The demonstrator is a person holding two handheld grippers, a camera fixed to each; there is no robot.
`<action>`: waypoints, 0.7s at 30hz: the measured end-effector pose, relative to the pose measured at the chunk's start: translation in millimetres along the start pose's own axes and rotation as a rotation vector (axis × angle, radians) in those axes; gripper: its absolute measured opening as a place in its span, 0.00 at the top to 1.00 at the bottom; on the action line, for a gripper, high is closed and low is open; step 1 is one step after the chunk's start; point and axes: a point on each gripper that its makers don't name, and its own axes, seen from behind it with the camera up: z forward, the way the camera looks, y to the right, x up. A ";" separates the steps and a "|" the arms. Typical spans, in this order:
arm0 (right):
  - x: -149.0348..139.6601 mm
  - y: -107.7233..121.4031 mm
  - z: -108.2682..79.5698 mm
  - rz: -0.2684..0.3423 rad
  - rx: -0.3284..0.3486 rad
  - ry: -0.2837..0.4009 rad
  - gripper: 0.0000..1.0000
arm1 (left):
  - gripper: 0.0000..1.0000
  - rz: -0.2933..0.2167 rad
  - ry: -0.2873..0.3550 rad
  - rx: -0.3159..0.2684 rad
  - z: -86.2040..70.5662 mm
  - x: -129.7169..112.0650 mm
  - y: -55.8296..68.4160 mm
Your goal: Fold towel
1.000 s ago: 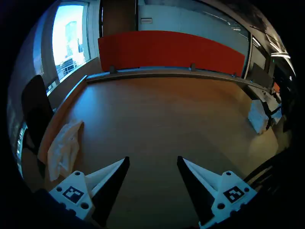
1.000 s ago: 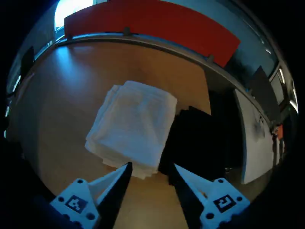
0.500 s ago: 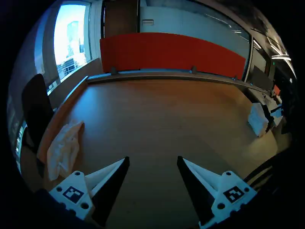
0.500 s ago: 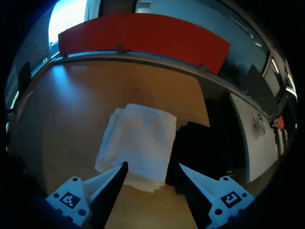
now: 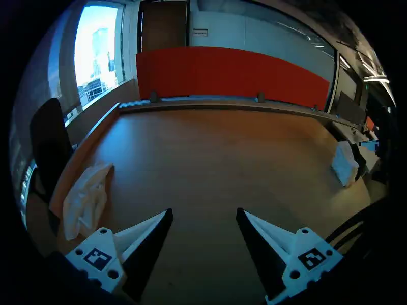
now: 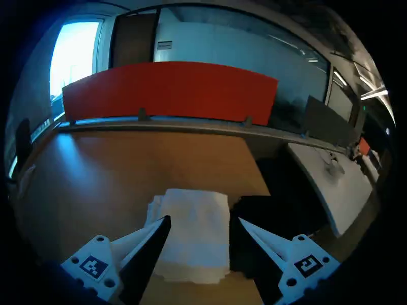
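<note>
A folded white towel stack (image 6: 196, 231) lies on the wooden table (image 6: 127, 168) near its right edge, just beyond and between the tips of my right gripper (image 6: 202, 219), which is open and holds nothing. The same stack (image 5: 345, 163) appears far right in the left gripper view. A crumpled, unfolded white towel (image 5: 86, 198) lies at the table's left edge, to the left of my left gripper (image 5: 204, 211). That gripper is open over bare wood, empty.
A red divider panel (image 5: 229, 71) runs along the table's far edge. A dark chair (image 5: 48, 145) stands at the left by a bright window (image 5: 96, 53). Right of the folded stack sits a dark chair or object (image 6: 274, 213), with a white desk (image 6: 330, 185) beyond.
My right gripper has pulled back and tilted up from the folded stack, so the towel now sits lower and smaller in its view. The left gripper has barely moved.
</note>
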 end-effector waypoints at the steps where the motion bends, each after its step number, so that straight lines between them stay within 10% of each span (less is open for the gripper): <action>1: 2.7 -1.0 -0.2 -0.001 -0.006 0.016 0.08 | 0.08 0.001 0.003 0.002 0.0 0.9 -0.3; 21: 99.2 -34.7 -36.7 0.110 -0.032 0.378 0.08 | 0.08 0.039 0.071 0.001 3.9 26.9 3.5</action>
